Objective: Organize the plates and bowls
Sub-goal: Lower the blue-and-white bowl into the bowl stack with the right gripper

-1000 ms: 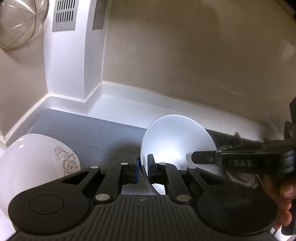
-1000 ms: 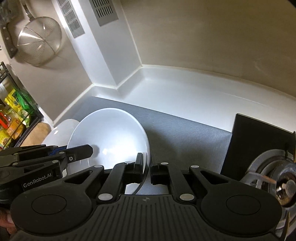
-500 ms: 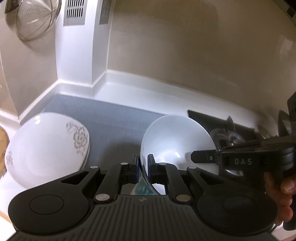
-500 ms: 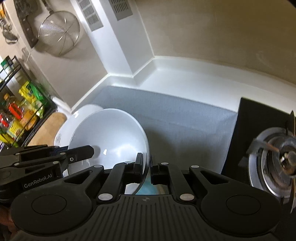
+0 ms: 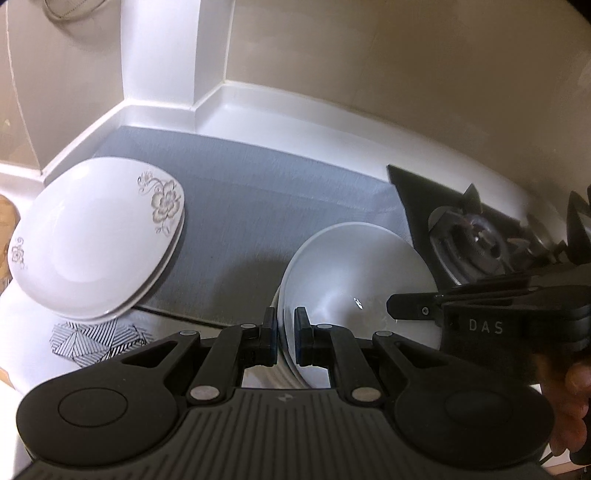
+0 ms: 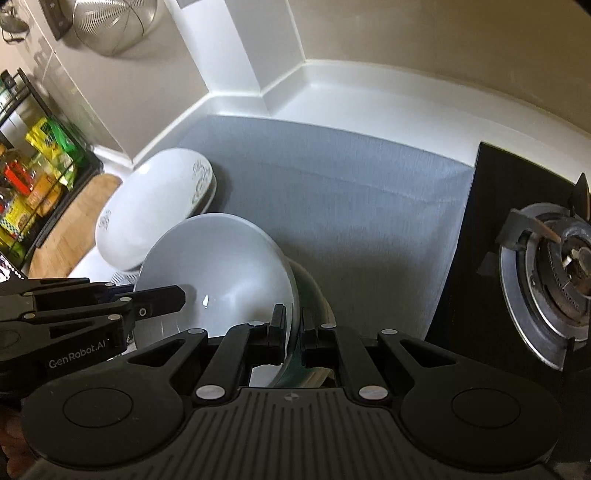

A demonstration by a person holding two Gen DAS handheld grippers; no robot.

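A plain white bowl [image 5: 351, 280] [image 6: 218, 266] hangs tilted over the grey mat, held on both sides. My left gripper [image 5: 285, 334] is shut on its left rim, and my right gripper [image 6: 293, 332] is shut on the opposite rim. Under the bowl's right edge a second, greenish vessel [image 6: 314, 295] shows in the right wrist view; whether the two touch I cannot tell. To the left rests a stack of white flowered plates [image 5: 96, 236] [image 6: 155, 206], tilted at the mat's left edge.
A grey mat [image 5: 280, 206] covers the counter up to white corner walls. A black gas hob with a burner [image 6: 554, 266] lies right. A striped coaster [image 5: 96, 338] sits under the plates. A rack of packets [image 6: 33, 184] stands far left, a wire strainer [image 6: 110, 26] hangs above.
Both grippers have carried the bowl back from the wall corner and slightly down. More of the mat, the flowered plates and the hob burner have come into view.
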